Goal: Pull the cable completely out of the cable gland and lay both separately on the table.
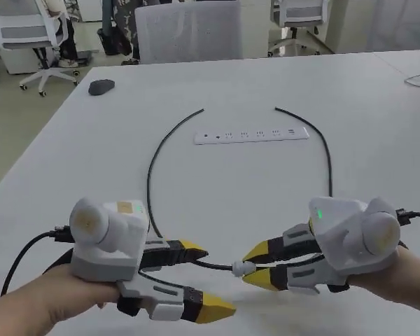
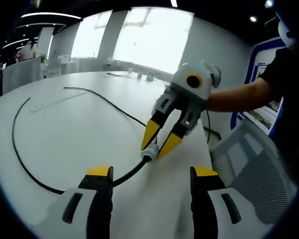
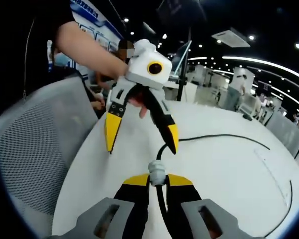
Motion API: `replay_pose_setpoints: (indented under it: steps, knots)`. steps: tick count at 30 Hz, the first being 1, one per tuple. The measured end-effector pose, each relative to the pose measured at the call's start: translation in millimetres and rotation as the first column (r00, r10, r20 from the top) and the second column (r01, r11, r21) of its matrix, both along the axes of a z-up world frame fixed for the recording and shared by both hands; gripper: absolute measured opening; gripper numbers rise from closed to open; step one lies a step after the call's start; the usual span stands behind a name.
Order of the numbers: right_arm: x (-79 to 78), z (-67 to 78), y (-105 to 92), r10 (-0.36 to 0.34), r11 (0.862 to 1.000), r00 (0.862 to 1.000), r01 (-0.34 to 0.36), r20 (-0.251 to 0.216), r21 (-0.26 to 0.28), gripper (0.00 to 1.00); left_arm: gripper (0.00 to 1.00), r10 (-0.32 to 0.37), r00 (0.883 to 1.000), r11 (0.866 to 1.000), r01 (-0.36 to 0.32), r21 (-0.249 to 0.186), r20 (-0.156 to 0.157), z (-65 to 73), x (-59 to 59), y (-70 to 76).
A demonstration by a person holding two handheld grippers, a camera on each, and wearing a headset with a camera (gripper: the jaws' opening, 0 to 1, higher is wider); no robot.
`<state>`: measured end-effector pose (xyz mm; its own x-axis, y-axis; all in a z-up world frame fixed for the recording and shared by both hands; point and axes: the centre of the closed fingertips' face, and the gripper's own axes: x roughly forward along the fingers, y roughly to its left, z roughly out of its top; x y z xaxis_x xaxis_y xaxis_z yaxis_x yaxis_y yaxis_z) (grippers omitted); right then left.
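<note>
In the head view we saw the right gripper [image 1: 257, 264] pinching the white plastic cable gland [image 1: 241, 267] low over the white table [image 1: 238, 189]. The thin black cable [image 1: 149, 182] was threaded through it and looped away across the tabletop. The left gripper [image 1: 204, 276] stood spread. In the left gripper view its jaws gaped, and the cable crossed just before one tip. In the right gripper view the jaws were pressed close, with the gland at their tips and the cable between them.
</note>
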<state>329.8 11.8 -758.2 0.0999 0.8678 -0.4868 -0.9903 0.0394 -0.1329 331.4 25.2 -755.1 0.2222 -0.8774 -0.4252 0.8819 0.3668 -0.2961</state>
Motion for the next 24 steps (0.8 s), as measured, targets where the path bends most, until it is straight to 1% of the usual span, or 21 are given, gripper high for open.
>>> replay_pose_setpoints:
  steps: [2,4,5,6,8,9,11,12,13,14,15,17,18,19,20,22,24]
  knots:
    - [-3.7,4.8,1.4,0.01,1.0,1.0,-0.01,0.016,0.004,0.07,0.56,0.019,1.0,0.999,-0.02,-0.045,-0.012,6.9,2.5,-3.5]
    - [-8.6,11.9,2.5,0.031,0.999,0.999,-0.031,0.039,0.008,0.07,0.54,0.026,0.999,0.995,-0.029,-0.093,-0.029,13.4,2.5,-7.4]
    - [-9.3,13.7,2.8,0.035,0.999,0.998,-0.036,0.045,0.007,0.07,0.53,0.021,0.999,0.995,-0.024,-0.101,-0.033,14.1,1.6,-8.4]
    - [-10.6,15.2,2.7,0.039,0.999,0.998,-0.04,0.05,0.007,0.07,0.51,0.008,0.999,0.993,-0.013,-0.115,-0.049,15.3,-1.7,-10.4]
    - [-13.2,19.0,3.0,0.047,0.999,0.997,-0.048,0.056,0.012,0.07,0.47,-0.006,0.999,0.993,0.001,-0.116,-0.048,14.7,-3.3,-11.0]
    - [-14.8,20.0,3.3,0.052,0.999,0.997,-0.053,0.063,0.011,0.07,0.44,-0.02,0.999,0.991,0.014,-0.132,-0.047,16.6,-5.5,-12.6]
    - [-18.3,20.6,3.6,0.061,0.998,0.996,-0.061,0.06,0.012,0.07,0.38,-0.028,0.998,0.989,0.021,-0.15,-0.049,19.0,-7.7,-14.3]
    - [-19.0,20.6,3.7,0.063,0.998,0.996,-0.064,0.065,0.011,0.07,0.34,-0.027,0.998,0.988,0.019,-0.152,-0.055,18.8,-7.7,-14.5]
    - [-20.5,20.2,3.8,0.069,0.998,0.995,-0.069,0.068,0.007,0.07,0.32,-0.031,0.998,0.989,0.022,-0.147,-0.06,17.3,-8.3,-14.4]
    - [-22.0,19.8,3.7,0.074,0.997,0.994,-0.075,0.074,0.005,0.07,0.31,-0.035,0.997,0.987,0.023,-0.157,-0.075,17.0,-9.8,-15.2]
    - [-22.3,19.3,3.5,0.078,0.997,0.993,-0.078,0.084,-0.001,0.07,0.31,-0.037,0.996,0.987,0.024,-0.159,-0.081,16.3,-10.6,-15.3]
    - [-22.7,19.1,3.4,0.08,0.997,0.994,-0.08,0.08,-0.002,0.07,0.29,-0.044,0.995,0.987,0.03,-0.161,-0.084,14.3,-12.3,-15.1]
    - [-23.3,19.2,3.3,0.082,0.997,0.993,-0.082,0.085,-0.003,0.07,0.28,-0.045,0.994,0.985,0.027,-0.172,-0.099,15.1,-13.3,-15.3]
    - [-23.1,19.1,3.1,0.083,0.997,0.993,-0.083,0.085,-0.004,0.07,0.27,-0.04,0.992,0.981,0.017,-0.193,-0.116,17.3,-13.3,-16.2]
    - [-23.3,19.2,3.1,0.084,0.996,0.993,-0.084,0.085,-0.005,0.07,0.25,-0.041,0.992,0.982,0.018,-0.189,-0.119,16.8,-13.3,-15.6]
    - [-23.7,19.6,3.2,0.085,0.996,0.993,-0.085,0.086,-0.004,0.07,0.21,-0.047,0.993,0.979,0.023,-0.204,-0.113,19.7,-14.3,-17.2]
    - [-23.1,19.8,3.5,0.085,0.996,0.993,-0.085,0.088,-0.005,0.07,0.19,-0.048,0.991,0.977,0.022,-0.21,-0.122,20.6,-15.3,-18.5]
